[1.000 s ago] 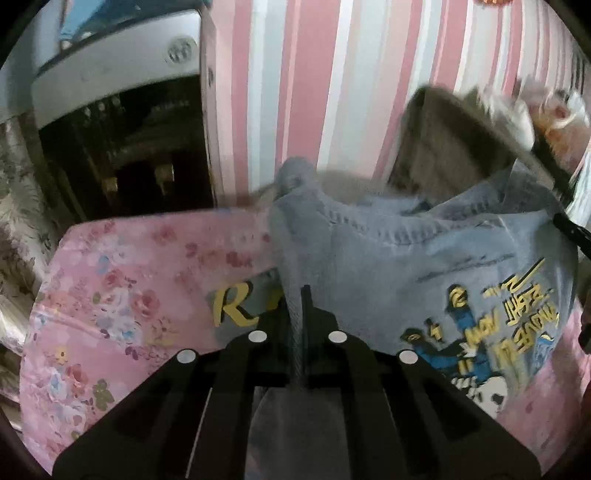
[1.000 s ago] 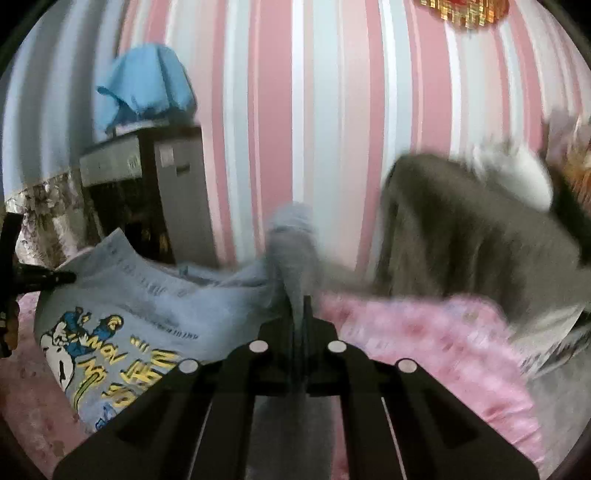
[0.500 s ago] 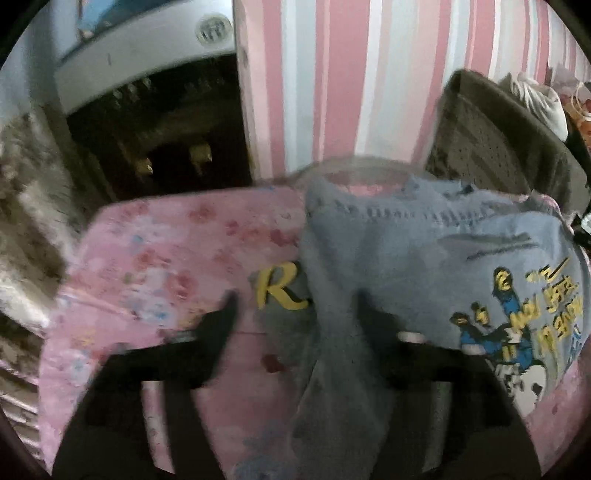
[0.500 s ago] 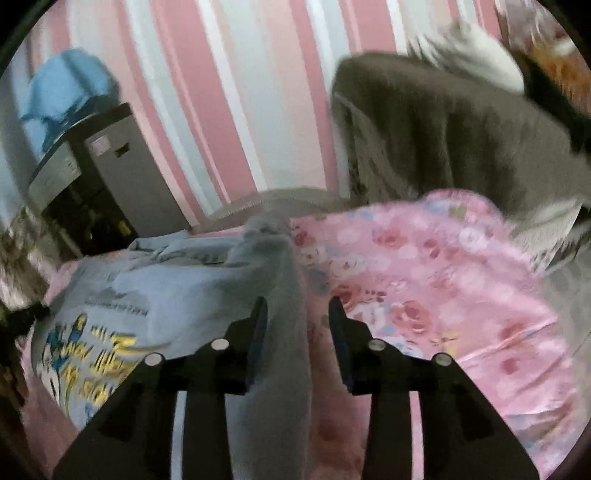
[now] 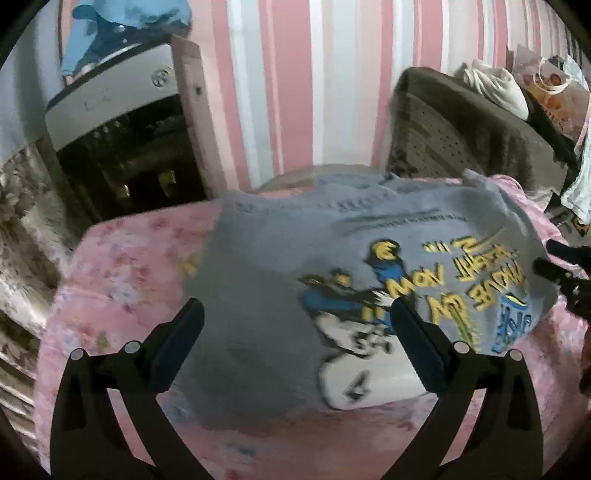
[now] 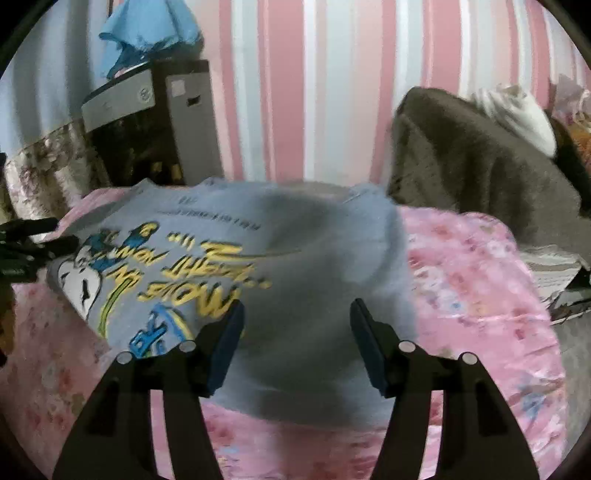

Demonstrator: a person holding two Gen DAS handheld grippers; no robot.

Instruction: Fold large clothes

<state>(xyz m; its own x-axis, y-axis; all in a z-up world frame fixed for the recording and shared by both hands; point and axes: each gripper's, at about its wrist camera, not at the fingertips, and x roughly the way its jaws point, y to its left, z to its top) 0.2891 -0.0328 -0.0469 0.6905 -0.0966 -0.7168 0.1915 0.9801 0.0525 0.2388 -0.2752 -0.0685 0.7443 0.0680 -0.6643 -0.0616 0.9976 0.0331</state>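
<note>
Grey-blue cotton sweatshirt with a yellow-and-blue cartoon print [image 5: 369, 280], spread flat on a pink floral bedspread [image 5: 122, 273], printed side up, lettering upside down to both cameras and too smeared to read in full. Neck seam toward the pink, white and grey striped wall [image 5: 288, 74]; near hem lying just past the fingertips in both views. Blurred throughout (motion smear over cloth and print alike).

Left hand-held gripper [image 5: 295, 332] above the plain grey part of the sweatshirt, black jaws spread wide and opening, with only cloth lying flat beneath the gap and no fold pinched by the pads. Right hand-held gripper [image 6: 297, 332] over the other plain side, jaws at a middling spread and opening too, pads clear of the fabric. In each view, a dark sliver of the other tool at the frame edge, cut off and hard to make out.

Behind the bed, on the left, a white and grey cabinet with a dark open front [image 5: 122, 122], contents lost in shadow, topped by a crumpled light-blue cloth [image 6: 147, 33]. On the right, a brown fuzzy blanket draped over some bulky form [image 6: 480, 158] (what is under it hidden), with a white lump [image 6: 517, 110] on top, unclear. Far right edge of the left view crowded with bags, cropped by the lens rim.
</note>
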